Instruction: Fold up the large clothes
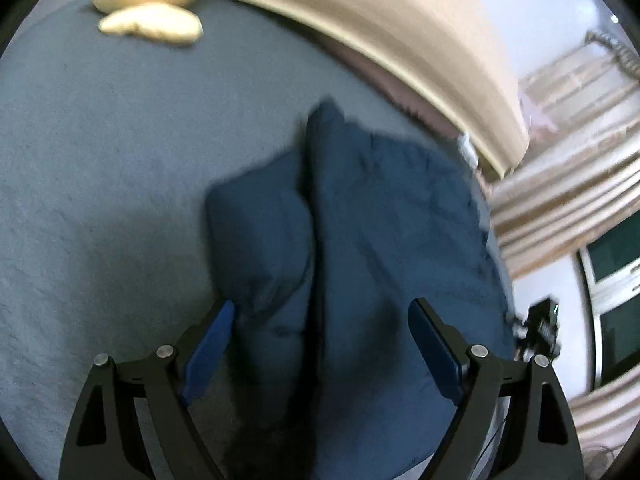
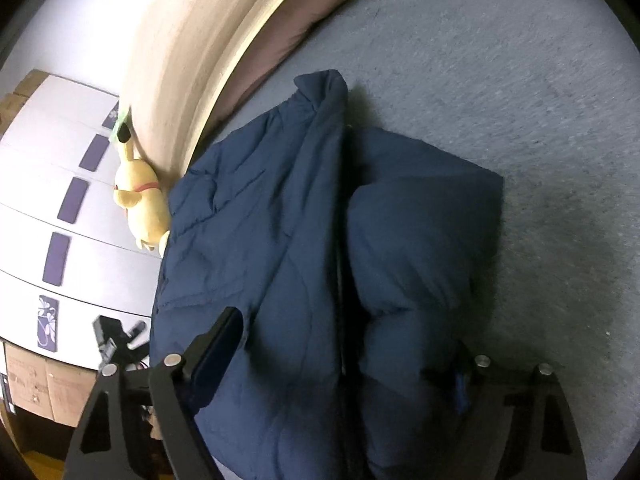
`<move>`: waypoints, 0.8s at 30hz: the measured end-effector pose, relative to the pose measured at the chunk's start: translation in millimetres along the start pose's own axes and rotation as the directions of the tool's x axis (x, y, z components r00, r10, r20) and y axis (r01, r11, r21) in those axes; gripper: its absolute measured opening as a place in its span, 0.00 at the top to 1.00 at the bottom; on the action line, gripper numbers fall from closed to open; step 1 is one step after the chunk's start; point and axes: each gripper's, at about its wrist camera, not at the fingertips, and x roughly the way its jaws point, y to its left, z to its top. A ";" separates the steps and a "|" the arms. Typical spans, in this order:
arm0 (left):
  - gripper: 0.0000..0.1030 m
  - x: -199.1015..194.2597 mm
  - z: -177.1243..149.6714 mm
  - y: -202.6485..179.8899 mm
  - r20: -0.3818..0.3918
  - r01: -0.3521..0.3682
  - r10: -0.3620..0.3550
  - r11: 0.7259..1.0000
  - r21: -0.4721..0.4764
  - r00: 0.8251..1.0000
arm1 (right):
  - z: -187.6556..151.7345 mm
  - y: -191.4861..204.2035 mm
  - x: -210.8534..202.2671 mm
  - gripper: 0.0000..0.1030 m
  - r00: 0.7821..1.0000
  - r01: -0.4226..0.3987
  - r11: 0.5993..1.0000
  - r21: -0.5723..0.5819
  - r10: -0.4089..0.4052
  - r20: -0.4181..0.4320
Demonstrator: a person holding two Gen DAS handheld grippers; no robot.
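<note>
We see one bed (image 2: 520,80), one navy padded jacket (image 2: 280,220) on its grey sheet near the headboard (image 2: 180,40), both sides turned in to meet along its middle. We judge the next fold should bring the near end toward the collar. Two plush toys (image 1: 152,24) lie about. Our left hand-held gripper (image 1: 320,344) and right hand-held gripper (image 2: 344,360) gape wide over the jacket, pinching nothing.

A yellow plush toy (image 1: 152,26) lies at upper left on the grey-blue bedsheet (image 1: 100,160); a wooden headboard (image 1: 400,40), striped curtains (image 1: 568,184) and cardboard boxes (image 2: 40,388) surround it.
</note>
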 end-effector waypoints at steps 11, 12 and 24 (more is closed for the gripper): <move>0.79 14.5 4.3 -60.5 -0.043 -0.162 0.175 0.962 0.218 0.984 | 7.6 65.1 7.2 0.79 0.985 0.152 0.971 -0.185 -0.164 -0.048; 0.80 10.2 7.0 -70.5 -0.030 -0.187 0.200 0.951 0.245 0.979 | 10.1 75.2 2.8 0.80 0.984 0.163 0.965 -0.206 -0.175 -0.039; 0.83 -90.6 28.8 -169.6 0.203 -0.262 0.199 0.898 0.354 0.959 | 25.0 198.7 -96.5 0.85 0.977 0.204 0.897 -0.392 -0.162 0.138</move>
